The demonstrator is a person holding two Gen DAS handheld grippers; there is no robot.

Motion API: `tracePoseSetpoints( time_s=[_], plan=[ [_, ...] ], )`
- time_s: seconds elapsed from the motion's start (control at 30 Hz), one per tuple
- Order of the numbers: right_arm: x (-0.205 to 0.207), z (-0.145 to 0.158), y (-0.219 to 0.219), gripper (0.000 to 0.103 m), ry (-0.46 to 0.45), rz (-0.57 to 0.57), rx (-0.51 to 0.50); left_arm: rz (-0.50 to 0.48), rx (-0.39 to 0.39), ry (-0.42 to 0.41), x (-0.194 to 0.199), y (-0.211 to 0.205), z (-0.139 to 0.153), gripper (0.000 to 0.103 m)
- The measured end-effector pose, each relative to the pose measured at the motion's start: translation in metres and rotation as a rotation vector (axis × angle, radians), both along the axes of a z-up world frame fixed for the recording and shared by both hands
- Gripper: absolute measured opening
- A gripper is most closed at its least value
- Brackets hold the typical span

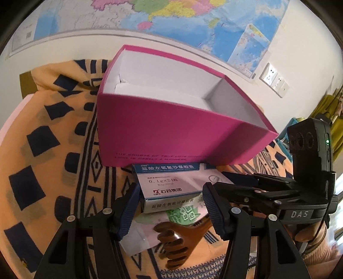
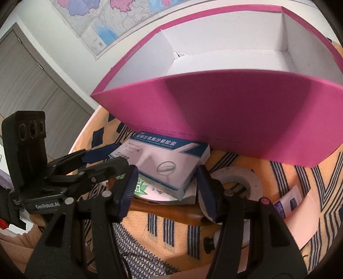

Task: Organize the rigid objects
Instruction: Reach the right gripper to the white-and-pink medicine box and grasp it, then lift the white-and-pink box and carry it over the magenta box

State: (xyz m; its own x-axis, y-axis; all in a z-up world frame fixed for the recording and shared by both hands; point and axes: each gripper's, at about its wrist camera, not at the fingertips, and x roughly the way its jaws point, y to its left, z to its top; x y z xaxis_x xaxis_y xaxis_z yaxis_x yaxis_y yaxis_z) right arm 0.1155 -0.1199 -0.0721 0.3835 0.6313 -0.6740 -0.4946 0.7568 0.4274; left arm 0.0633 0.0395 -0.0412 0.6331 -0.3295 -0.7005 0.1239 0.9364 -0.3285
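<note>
— What's behind the orange patterned cloth (image 1: 49,163)?

— A wall map (image 1: 171,19) across the top of the frame.

— And the medicine box (image 1: 169,186)?

— Centre frame, lying on papers just below the empty pink box (image 1: 163,137), a wooden massager (image 1: 173,238) beneath.

— The left gripper (image 1: 171,206)?

— Its pads flank the medicine box's short ends; whether they press it, I cannot tell.

— The right gripper (image 2: 165,188)?

— Same: straddling the box, its pads right at the box's ends, grip unclear. A tape roll (image 2: 240,182) sits right of it.

- We see the pink box (image 1: 171,128) open-topped, its inside free.
- The medicine carton (image 2: 167,165) fills the gap before its front wall, both claws crowding it.
</note>
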Motion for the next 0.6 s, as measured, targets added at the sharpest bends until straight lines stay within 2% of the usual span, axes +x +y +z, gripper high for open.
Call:
tracePoseSetpoints(
  time_s=[0.4, 0.6],
  plan=[
    [-0.025, 0.017, -0.008, 0.059, -0.08, 0.011, -0.002, -0.013, 0.009, -0.065, -0.022, -0.01, 0.02, 0.062],
    [-0.04, 0.031, -0.015, 0.059, -0.126, 0.017, 0.01, -0.026, -0.013, -0.085, -0.036, -0.013, 0.03, 0.062]
  ],
)
